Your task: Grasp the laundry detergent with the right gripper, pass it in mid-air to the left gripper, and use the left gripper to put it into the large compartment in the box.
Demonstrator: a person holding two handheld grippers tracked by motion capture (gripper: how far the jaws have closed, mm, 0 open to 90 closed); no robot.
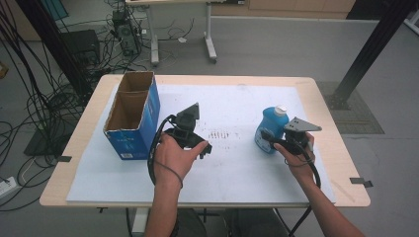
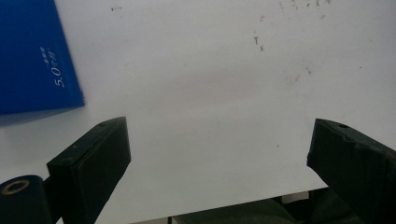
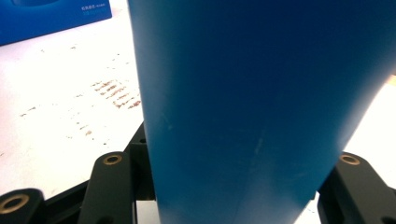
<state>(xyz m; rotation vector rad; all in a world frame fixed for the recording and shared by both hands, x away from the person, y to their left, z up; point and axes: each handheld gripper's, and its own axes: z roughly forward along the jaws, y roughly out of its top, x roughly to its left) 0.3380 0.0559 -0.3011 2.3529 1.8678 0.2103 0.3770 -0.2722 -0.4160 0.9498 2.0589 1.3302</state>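
Box (image 1: pixel 132 116) stands open-topped at the table's left, with the left gripper (image 1: pixel 203 148) just beside it, jaws wide and empty. Right gripper (image 1: pixel 271 139) clamps the blue bottle (image 1: pixel 271 126) at mid-right. Smooth, stiff plastic, likely slippery and liquid-heavy; the flat sides are probably the best hold.

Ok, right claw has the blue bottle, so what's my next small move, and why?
Probably lift the blue bottle a little off the white mat and start it toward the open blue box. The right claw is shut on the bottle's body, the bottle is tilted near the mat, and the box top is open. The left claw is open and empty beside the box.
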